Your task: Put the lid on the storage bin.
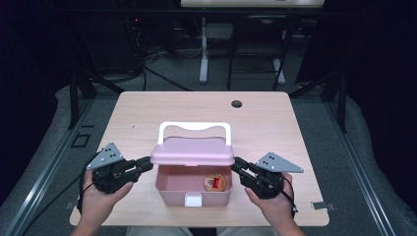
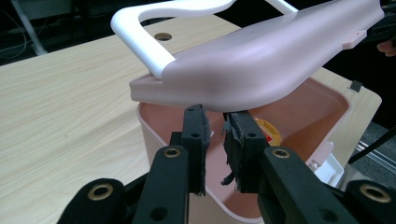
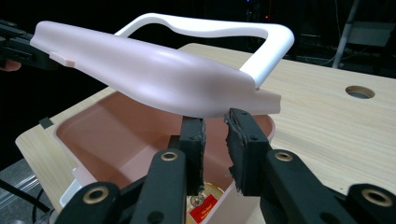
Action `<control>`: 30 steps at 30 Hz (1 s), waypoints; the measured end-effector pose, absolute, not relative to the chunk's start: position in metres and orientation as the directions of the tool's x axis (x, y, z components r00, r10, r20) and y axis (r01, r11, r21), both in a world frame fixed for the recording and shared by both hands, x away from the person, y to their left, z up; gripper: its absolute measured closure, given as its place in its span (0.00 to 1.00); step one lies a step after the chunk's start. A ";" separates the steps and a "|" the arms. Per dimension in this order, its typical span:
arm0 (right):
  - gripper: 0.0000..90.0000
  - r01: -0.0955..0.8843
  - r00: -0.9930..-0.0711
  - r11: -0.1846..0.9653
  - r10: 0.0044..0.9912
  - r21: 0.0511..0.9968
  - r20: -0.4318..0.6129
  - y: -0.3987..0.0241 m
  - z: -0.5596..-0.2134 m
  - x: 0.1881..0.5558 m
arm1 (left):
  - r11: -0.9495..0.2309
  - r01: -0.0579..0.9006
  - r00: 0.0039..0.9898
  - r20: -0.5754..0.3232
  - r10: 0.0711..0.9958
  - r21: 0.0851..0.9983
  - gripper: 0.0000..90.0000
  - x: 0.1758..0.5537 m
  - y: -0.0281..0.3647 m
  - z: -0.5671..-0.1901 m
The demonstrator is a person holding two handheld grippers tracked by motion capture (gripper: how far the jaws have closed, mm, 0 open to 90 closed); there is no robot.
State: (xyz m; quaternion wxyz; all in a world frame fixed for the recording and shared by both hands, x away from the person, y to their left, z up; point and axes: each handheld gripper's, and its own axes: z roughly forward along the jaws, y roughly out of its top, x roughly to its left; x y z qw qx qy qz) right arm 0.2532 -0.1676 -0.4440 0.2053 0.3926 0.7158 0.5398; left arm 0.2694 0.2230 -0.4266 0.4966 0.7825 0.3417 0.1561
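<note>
A pink lid (image 1: 193, 151) with a white handle (image 1: 194, 126) hangs tilted just above an open pink box (image 1: 169, 189) at the table's near middle. My left gripper (image 1: 147, 162) is shut on the lid's left end, and my right gripper (image 1: 237, 164) is shut on its right end. In the left gripper view my left gripper's (image 2: 217, 119) jaw tips meet the underside edge of the lid (image 2: 261, 60). The right gripper (image 3: 215, 121) meets the lid (image 3: 154, 74) the same way. A round item with a red label (image 1: 215, 182) lies on the box floor.
The light wooden table (image 1: 147, 113) has a cable hole (image 1: 237, 103) at its far side. A white latch (image 1: 193, 199) sits on the box's front wall. Desk legs and cables stand on the dark floor beyond the table.
</note>
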 end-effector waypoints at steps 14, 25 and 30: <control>0.85 0.346 -0.617 0.123 0.776 0.930 0.127 -0.169 -0.451 0.247 | -0.285 0.387 0.722 -0.096 0.685 0.877 0.87 0.265 0.224 -0.434; 0.85 0.367 -0.611 0.116 0.778 0.923 0.145 -0.172 -0.459 0.241 | -0.293 0.397 0.724 -0.101 0.682 0.870 0.87 0.261 0.224 -0.442; 0.85 0.371 -0.608 0.113 0.780 0.922 0.150 -0.173 -0.461 0.239 | -0.294 0.395 0.725 -0.099 0.681 0.870 0.87 0.261 0.224 -0.444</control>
